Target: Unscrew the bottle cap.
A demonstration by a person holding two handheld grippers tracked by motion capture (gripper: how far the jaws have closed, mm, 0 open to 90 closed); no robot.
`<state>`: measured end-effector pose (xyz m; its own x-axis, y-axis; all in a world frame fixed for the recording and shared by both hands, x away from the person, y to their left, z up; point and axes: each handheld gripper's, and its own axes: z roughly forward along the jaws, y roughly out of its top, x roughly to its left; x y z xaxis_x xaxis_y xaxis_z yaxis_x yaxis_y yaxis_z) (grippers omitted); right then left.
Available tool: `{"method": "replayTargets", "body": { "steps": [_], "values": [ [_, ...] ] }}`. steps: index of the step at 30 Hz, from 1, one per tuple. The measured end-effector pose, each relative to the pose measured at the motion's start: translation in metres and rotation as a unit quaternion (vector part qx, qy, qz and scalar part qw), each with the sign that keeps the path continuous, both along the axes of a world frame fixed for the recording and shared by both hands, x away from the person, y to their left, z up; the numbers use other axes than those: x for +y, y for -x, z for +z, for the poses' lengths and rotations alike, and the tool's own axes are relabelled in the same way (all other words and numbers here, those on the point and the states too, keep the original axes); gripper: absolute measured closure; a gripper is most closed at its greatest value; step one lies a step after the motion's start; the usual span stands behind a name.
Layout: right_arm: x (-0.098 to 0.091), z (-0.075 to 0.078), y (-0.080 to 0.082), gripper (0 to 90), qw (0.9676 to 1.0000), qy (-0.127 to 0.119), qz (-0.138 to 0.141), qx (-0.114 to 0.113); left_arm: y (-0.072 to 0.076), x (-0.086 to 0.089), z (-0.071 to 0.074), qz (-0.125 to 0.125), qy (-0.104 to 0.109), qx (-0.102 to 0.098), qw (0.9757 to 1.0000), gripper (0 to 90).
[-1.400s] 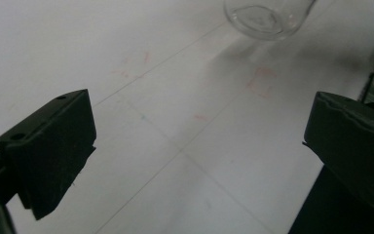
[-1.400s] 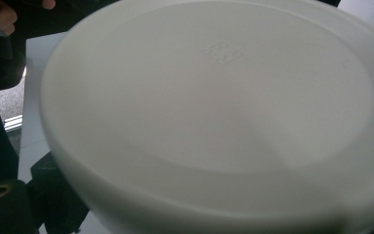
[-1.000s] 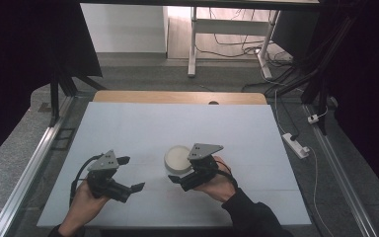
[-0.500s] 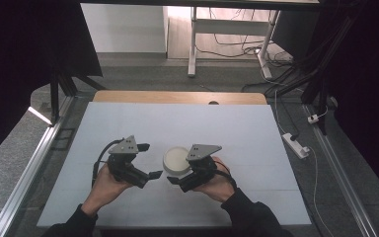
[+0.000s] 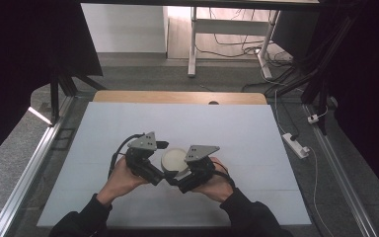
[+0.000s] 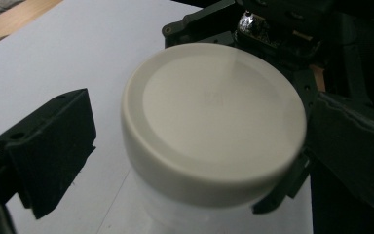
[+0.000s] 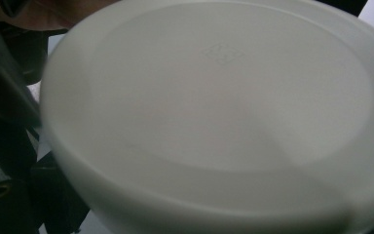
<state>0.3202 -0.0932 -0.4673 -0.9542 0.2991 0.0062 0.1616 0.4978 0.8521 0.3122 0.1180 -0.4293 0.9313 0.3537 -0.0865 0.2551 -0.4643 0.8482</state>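
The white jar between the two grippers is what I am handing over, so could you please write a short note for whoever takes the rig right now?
Right gripper: against the white jar near the table's front edge; whether it is clamped cannot be told.
Left gripper: open, jaws standing either side of the jar's cream lid, one jaw clearly apart from it.
Done: the jar stands upright, with both grippers brought in to it.
Left: the lid is on; probably close the left gripper on it and twist it off, with the right steadying the jar.
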Motion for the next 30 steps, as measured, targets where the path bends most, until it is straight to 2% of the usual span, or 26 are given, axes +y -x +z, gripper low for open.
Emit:
{"method": "replayTargets", "body": {
  "steps": [9, 16, 23, 24, 25, 26, 27, 29, 30],
  "values": [
    [0.000, 0.000, 0.001, 6.4, 1.0000, -0.001, 0.005, 0.002, -0.007, -0.016, -0.003, -0.043, -0.006, -0.001, 0.9991, 0.5],
    [0.000, 0.000, 0.001, 6.4, 1.0000, -0.004, 0.007, 0.003, -0.010, -0.012, -0.003, -0.048, 0.003, -0.002, 0.9988, 7.3],
    [0.000, 0.000, 0.000, 6.5, 1.0000, -0.003, -0.001, 0.005, -0.007, -0.014, -0.002, -0.026, -0.004, -0.004, 0.9997, 7.7],
    [0.000, 0.000, 0.000, 6.5, 1.0000, -0.003, -0.003, 0.005, -0.006, -0.015, -0.002, -0.013, -0.007, -0.003, 0.9999, 7.8],
    [0.001, 0.000, -0.001, 6.5, 1.0000, -0.002, -0.006, 0.004, -0.006, -0.015, -0.002, -0.013, -0.007, -0.003, 0.9999, 7.8],
    [0.001, 0.000, -0.001, 6.5, 0.9999, -0.002, -0.010, 0.004, -0.004, -0.017, -0.001, 0.002, -0.012, -0.004, 0.9999, 7.8],
    [0.001, 0.000, -0.001, 6.5, 0.9999, -0.002, -0.010, 0.004, -0.004, -0.017, -0.001, 0.002, -0.012, -0.004, 0.9999, 7.8],
    [0.001, -0.001, -0.001, 6.5, 0.9998, -0.001, -0.020, 0.002, -0.001, -0.021, 0.000, 0.028, -0.017, -0.007, 0.9994, 7.8],
    [0.000, -0.001, -0.001, 6.5, 0.9997, 0.000, -0.023, 0.003, -0.001, -0.021, 0.000, 0.028, -0.017, -0.007, 0.9994, 7.8]
  ]
}}
